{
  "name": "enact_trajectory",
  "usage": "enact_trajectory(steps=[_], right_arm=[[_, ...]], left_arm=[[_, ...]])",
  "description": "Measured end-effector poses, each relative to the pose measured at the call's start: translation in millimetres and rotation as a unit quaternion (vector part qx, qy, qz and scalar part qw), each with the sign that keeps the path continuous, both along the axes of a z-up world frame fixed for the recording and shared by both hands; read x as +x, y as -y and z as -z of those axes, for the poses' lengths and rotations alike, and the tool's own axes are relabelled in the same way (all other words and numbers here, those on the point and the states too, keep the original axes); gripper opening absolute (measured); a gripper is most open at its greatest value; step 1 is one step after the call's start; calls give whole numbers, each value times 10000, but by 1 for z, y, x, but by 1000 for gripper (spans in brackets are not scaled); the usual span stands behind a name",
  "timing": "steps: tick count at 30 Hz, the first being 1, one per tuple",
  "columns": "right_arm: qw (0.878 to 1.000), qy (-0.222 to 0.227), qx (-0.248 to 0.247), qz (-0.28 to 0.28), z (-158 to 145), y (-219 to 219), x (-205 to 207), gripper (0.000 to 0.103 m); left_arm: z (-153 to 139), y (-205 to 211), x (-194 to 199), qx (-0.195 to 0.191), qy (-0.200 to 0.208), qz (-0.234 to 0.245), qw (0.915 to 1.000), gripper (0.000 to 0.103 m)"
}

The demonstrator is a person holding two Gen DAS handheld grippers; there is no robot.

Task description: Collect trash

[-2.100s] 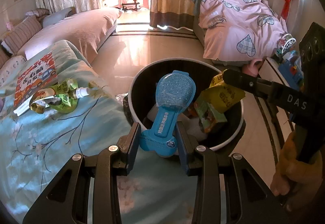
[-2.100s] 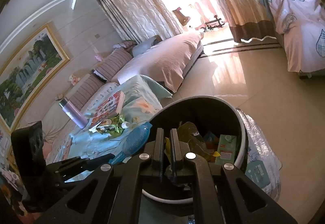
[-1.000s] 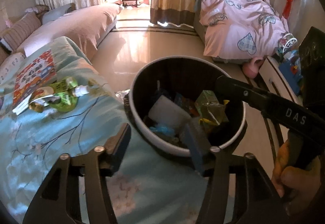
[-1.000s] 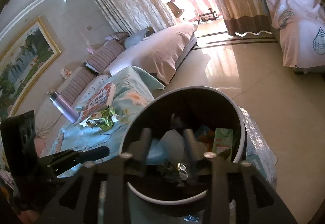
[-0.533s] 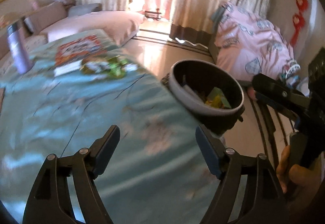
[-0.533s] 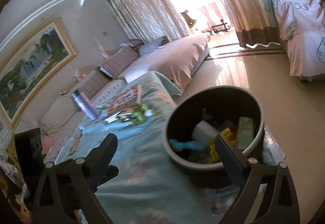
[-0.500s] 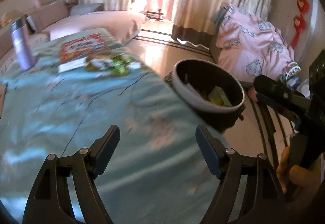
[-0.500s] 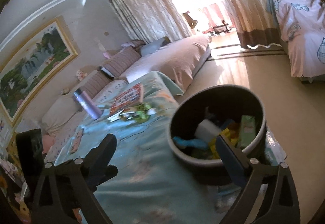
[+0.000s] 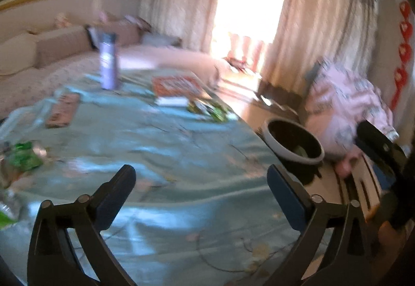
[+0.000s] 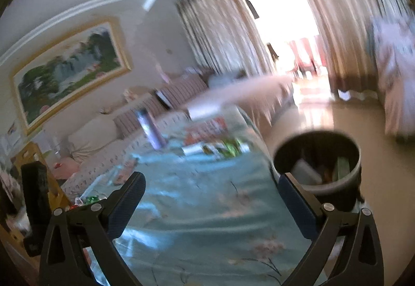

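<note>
Both views are motion-blurred. My left gripper [image 9: 201, 174] hangs over the teal-clothed table [image 9: 168, 146]; its jaws are opening and nothing is between them. My right gripper [image 10: 211, 181] stands wide open and empty over the same cloth. The dark trash bin [image 9: 290, 156] sits off the table's far right edge, with several pieces of trash inside; in the right wrist view the bin [image 10: 337, 195] is just beyond the right finger. Green wrappers [image 9: 210, 109] lie by a red book [image 9: 176, 86]. Another green wrapper [image 9: 23, 159] lies at the left.
A purple bottle [image 9: 108, 65] stands upright at the far side of the table, near a flat brown item [image 9: 62, 112]. Clear plastic [image 9: 7, 205] lies at the left edge. A sofa, curtains and a pink-covered chair [image 9: 345, 102] surround the table.
Both grippers dropped their items into the bin, opened wide and pulled back from it over the table. The bin now looks smaller and farther right; the bottle and more trash came into view.
</note>
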State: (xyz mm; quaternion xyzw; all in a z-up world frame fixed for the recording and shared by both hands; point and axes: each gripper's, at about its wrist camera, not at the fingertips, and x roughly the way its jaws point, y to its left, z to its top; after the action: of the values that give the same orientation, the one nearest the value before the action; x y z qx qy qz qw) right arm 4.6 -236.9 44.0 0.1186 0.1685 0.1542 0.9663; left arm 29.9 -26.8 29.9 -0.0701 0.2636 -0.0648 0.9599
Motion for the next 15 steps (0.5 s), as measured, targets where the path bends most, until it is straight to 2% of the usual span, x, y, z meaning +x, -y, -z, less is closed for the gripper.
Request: enact_trajectory(steps=[2,4,9,15], right_arm=[[9995,235,-230,37,3,-11,-11,103],[9989,290,-358,21,12,-19,-15,103],[9986,63,-526,6,41,-30,-13,103],[9984,-26,-566,-11,57,-32,-16,103]], left_arm=[[1,-4,-10,96,156,-172,9997,103],[6,-5,-21,274,330,-367,9984,103],[17,4,-35,848,610,-662,9923,103],[29,6,-44,1057,703,-768,9889,103]])
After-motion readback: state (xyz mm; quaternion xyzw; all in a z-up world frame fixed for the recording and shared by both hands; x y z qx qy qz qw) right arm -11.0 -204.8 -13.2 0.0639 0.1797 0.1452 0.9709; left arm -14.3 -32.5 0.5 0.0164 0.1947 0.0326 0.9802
